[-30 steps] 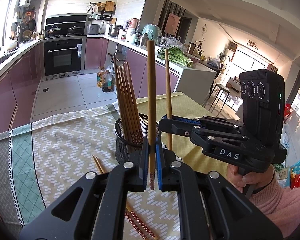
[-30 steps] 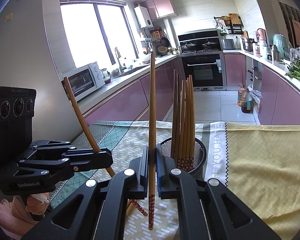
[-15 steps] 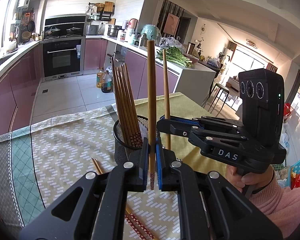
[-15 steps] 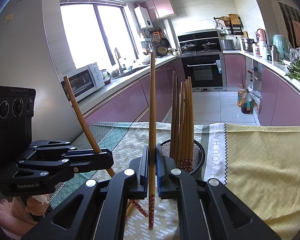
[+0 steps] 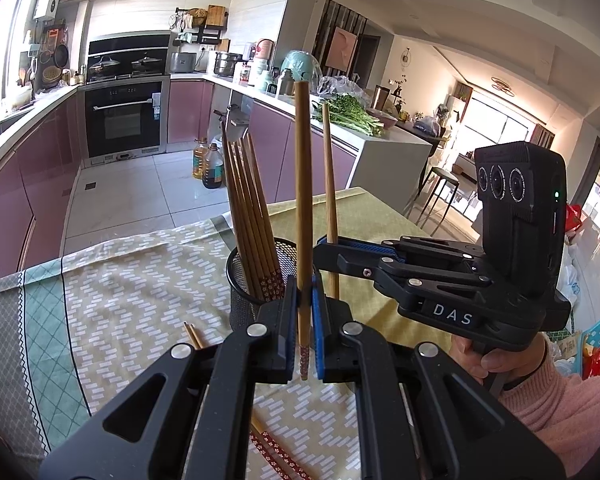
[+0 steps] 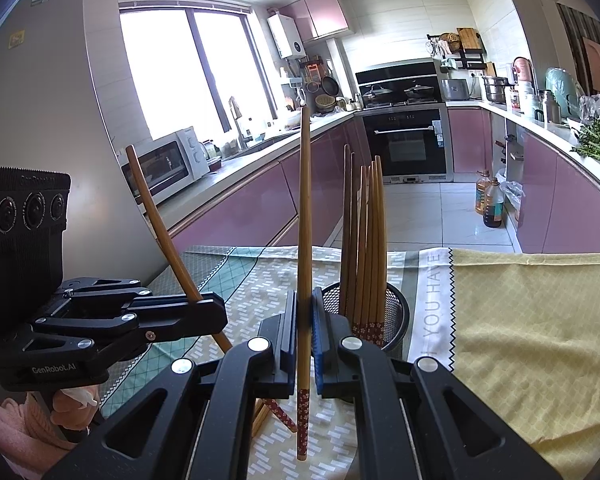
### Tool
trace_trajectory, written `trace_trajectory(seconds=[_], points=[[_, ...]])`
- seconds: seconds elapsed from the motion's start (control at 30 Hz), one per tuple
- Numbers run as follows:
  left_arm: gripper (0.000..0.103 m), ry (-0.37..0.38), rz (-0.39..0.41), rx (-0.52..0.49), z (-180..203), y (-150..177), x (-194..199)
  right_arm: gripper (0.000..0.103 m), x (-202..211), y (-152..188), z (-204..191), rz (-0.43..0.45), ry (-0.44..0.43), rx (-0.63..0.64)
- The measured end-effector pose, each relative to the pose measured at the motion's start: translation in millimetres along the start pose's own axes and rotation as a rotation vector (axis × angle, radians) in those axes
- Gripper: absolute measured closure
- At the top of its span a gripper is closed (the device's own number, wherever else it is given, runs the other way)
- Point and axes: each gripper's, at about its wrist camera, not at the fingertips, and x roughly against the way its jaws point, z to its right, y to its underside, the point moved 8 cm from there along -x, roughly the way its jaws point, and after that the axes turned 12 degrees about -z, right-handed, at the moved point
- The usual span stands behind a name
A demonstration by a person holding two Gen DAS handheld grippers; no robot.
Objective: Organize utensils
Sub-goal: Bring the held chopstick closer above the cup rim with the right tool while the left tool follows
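A black mesh holder (image 5: 240, 284) stands on the table with several wooden chopsticks (image 5: 252, 220) upright in it; it also shows in the right wrist view (image 6: 396, 316). My left gripper (image 5: 305, 320) is shut on one upright chopstick (image 5: 302, 200), close in front of the holder. My right gripper (image 6: 305, 340) is shut on another upright chopstick (image 6: 305, 220), just left of the holder. In the left wrist view the right gripper (image 5: 332, 256) sits beside the holder's right rim. Loose chopsticks (image 5: 276, 452) lie on the cloth below my grippers.
The table carries a patterned green and yellow cloth (image 6: 520, 320). Kitchen counters (image 6: 240, 168), an oven (image 5: 124, 120) and oil bottles (image 6: 490, 204) on the floor lie beyond the table's far edge.
Both grippers, each holding its chopstick, have drifted slightly closer to the holder. Nothing was released or grasped.
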Motion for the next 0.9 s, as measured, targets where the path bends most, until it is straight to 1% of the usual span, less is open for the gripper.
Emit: trace_trajectory(seconds=[0.9], points=[[0.096, -0.008, 0.009, -0.035, 4, -12, -1, 0.097, 3, -7, 0, 0.018, 0.0, 0.012]])
